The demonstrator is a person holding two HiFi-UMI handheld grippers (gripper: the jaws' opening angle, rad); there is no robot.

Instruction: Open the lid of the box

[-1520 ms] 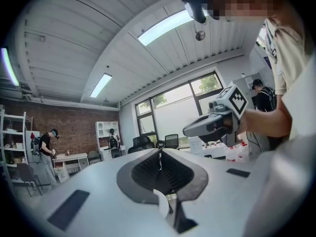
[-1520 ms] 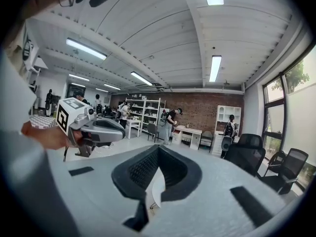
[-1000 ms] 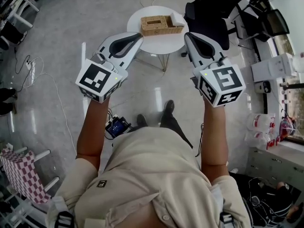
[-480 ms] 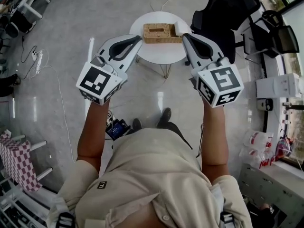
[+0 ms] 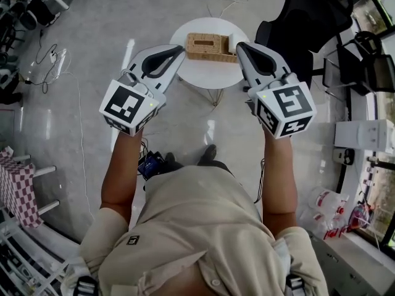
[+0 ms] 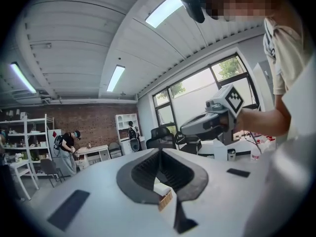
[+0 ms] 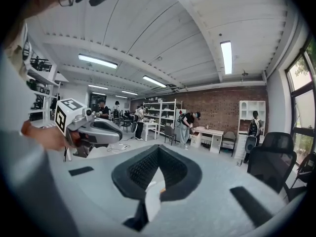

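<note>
A woven wicker box (image 5: pixel 207 47) with a slot in its lid sits on a small round white table (image 5: pixel 203 68) ahead of me, and a white object (image 5: pixel 234 40) lies beside it. My left gripper (image 5: pixel 180 50) is held out in the air with its tip just left of the box, jaws together on nothing. My right gripper (image 5: pixel 241 46) hovers at the box's right end, also shut and empty. In the left gripper view the closed jaws (image 6: pixel 159 154) point upward into the room, with the right gripper (image 6: pixel 217 118) opposite. The right gripper view shows the left gripper (image 7: pixel 91 127).
A black office chair (image 5: pixel 296 17) stands right of the table. Cables (image 5: pixel 46 73) trail across the floor at left, and a checkered stool (image 5: pixel 15 193) sits at the left edge. People work at desks (image 7: pixel 210 132) along the far brick wall.
The table and box have drifted closer to the gripper tips and slightly rightward in the head view as the person stepped forward. Both grippers stayed shut and level.
</note>
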